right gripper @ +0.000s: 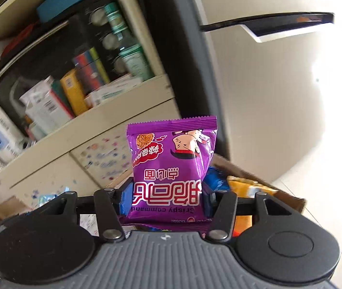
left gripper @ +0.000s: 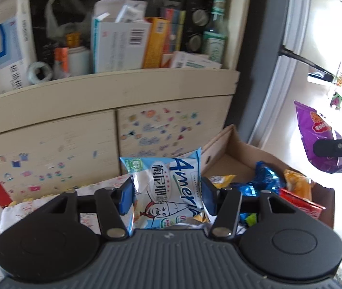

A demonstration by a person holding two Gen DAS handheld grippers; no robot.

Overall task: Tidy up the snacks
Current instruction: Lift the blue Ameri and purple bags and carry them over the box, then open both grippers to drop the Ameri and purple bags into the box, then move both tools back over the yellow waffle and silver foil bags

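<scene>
My left gripper (left gripper: 167,196) is shut on a white and blue snack packet (left gripper: 165,180), held upright above a cardboard box (left gripper: 233,144) of snacks. My right gripper (right gripper: 167,196) is shut on a purple snack packet (right gripper: 171,166), held upside down above the same box (right gripper: 289,198). The purple packet (left gripper: 315,134) and the right gripper also show at the right edge of the left wrist view. In the box lie a blue foil packet (left gripper: 265,178), an orange packet (left gripper: 298,183) and a red packet (left gripper: 301,204).
A cream cabinet (left gripper: 113,89) stands behind the box, its open shelf crowded with cartons, a green bottle (left gripper: 215,31) and a white bottle. Its drawer fronts (left gripper: 159,130) carry stickers. A pale fridge door with a dark handle (right gripper: 267,21) is to the right.
</scene>
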